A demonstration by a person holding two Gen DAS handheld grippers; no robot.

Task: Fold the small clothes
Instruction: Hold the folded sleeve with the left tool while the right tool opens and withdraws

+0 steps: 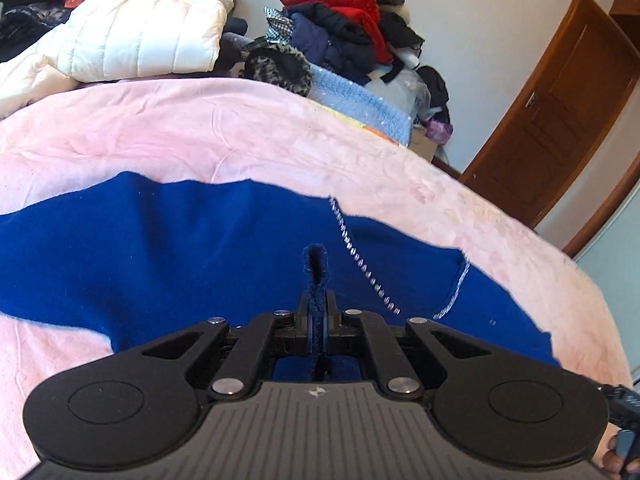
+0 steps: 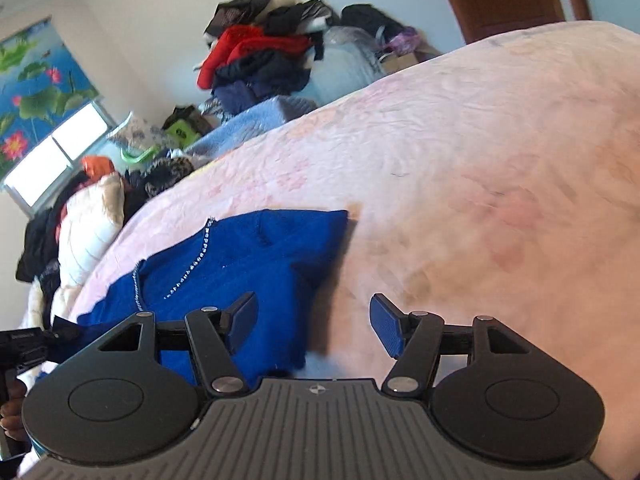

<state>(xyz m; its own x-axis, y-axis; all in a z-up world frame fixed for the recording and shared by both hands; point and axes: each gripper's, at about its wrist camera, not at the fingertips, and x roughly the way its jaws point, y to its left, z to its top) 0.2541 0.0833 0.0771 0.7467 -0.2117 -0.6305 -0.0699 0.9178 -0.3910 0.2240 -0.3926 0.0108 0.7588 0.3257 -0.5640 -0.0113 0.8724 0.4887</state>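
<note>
One blue garment (image 1: 168, 248) here, lying spread on the pink bedspread (image 1: 240, 132), and it's the only piece out on the open part of the bed. It has two lines of little silver beads: one running diagonally (image 1: 362, 260) and a second, shorter one (image 1: 456, 288) near its right edge in the left wrist view.

Two grippers in play. The left gripper (image 1: 318, 312) is clenched on a fold of the blue fabric, and a narrow loop of it sticks up from between the two fingers. The right gripper (image 2: 314, 328) is released, its two blue-padded fingers (image 2: 384, 326) standing wide apart with nothing pinched; the left one hangs over the garment's edge, the right one over bare bedspread.

Behind the bed I count two piles of clothes: one on the bed with a white puffer jacket (image 1: 140, 28) on top, and one against the wall with a red piece (image 1: 340, 4). One wooden door (image 1: 560, 112) off to the right.
</note>
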